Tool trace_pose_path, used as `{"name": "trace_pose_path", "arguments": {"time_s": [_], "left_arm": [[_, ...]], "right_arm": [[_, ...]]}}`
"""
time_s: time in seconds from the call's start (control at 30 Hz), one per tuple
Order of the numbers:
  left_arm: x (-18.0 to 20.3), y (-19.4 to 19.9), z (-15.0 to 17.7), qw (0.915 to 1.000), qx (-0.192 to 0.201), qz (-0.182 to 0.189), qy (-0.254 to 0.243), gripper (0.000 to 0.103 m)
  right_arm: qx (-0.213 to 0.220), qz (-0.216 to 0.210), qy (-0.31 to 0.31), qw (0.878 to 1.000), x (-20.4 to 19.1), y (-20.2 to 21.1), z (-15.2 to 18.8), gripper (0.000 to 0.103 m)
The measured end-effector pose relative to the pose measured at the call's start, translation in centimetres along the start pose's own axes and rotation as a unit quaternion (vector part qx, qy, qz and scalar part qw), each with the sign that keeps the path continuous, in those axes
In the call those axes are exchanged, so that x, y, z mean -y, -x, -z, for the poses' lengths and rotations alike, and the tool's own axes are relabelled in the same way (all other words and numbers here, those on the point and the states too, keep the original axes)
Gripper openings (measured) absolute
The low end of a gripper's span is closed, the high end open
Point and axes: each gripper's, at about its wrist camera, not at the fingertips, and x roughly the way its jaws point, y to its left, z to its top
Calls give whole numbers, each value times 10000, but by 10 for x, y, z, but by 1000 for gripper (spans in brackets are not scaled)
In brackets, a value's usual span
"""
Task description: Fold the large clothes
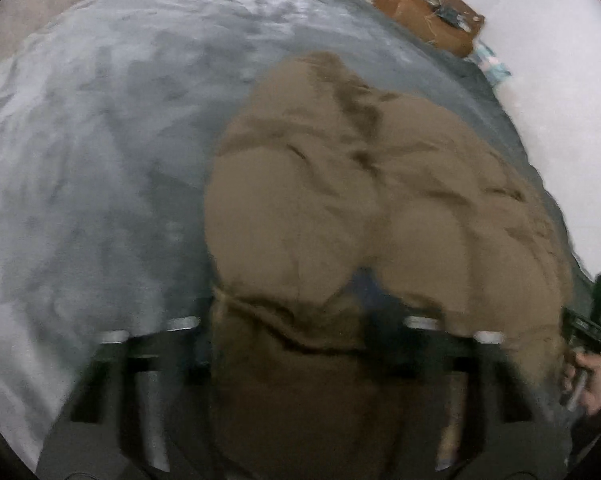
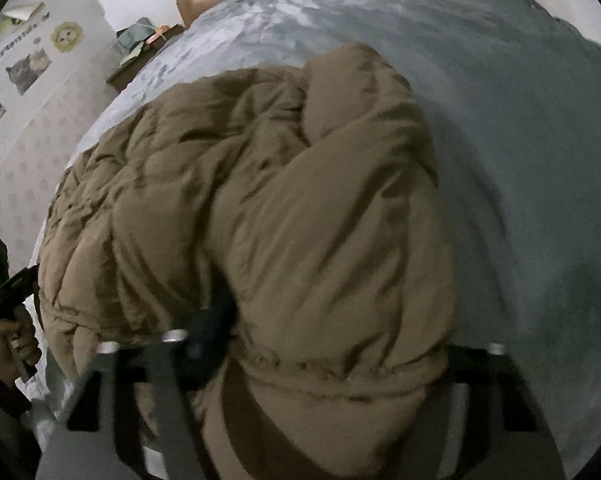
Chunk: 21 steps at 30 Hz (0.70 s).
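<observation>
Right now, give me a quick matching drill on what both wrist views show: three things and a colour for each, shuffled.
Things:
1. puffy jacket
2. bed cover
3. headboard

Colours:
A. grey-blue
B. olive-brown
C. tan brown

Pairs: 1-B, 2-A, 3-C

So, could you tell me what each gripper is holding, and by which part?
Both hold the brown padded jacket by its near hem edge: the left gripper at one end, the right gripper at the other, fabric bunched between the fingers.
</observation>
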Motion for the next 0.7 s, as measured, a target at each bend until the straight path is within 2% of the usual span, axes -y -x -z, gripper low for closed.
{"name": "trace_pose_path", "arguments": {"time_s": [0.03,0.07,0.13,0.17,0.2,0.3,0.37,0.47,0.57,0.63,0.67,0.7], "left_arm": [[4,2,0,10000,22,-30,-79,33],[8,4,0,9999,51,-59,-140,24],[10,14,0,9997,207,-9,-100,18],[10,22,-2,9994,336,52,-53,16],[11,29,-5,9989,451,78,-72,16],[37,62,-9,9925,1039,-75,-643,15],[58,87,-10,9847,1457,41,-951,15],[83,111,-7,9753,1784,125,-1299,14],[95,120,-1,9696,1933,49,-1501,14],[88,117,5,9700,1919,-91,-1491,15],[80,110,3,9733,1805,-223,-1401,17],[68,104,4,9764,1680,-331,-1314,19]], "right_arm": [[43,79,72,9999,-5,3,-2,40],[152,185,224,9995,-14,9,-3,37],[356,391,474,9975,-28,21,-6,28],[518,505,615,9955,-35,31,-8,27],[667,599,749,9932,-41,41,-11,26],[1186,807,1130,9832,-63,77,-21,25],[1504,910,1267,9762,-80,98,-25,24],[1914,982,1595,9635,-106,125,-26,24],[2267,1250,2041,9441,-130,142,-22,24],[2482,1527,2296,9286,-137,145,-22,26],[2556,1795,2423,9186,-135,141,-17,28],[2523,2041,2463,9132,-132,136,-19,40]]}}
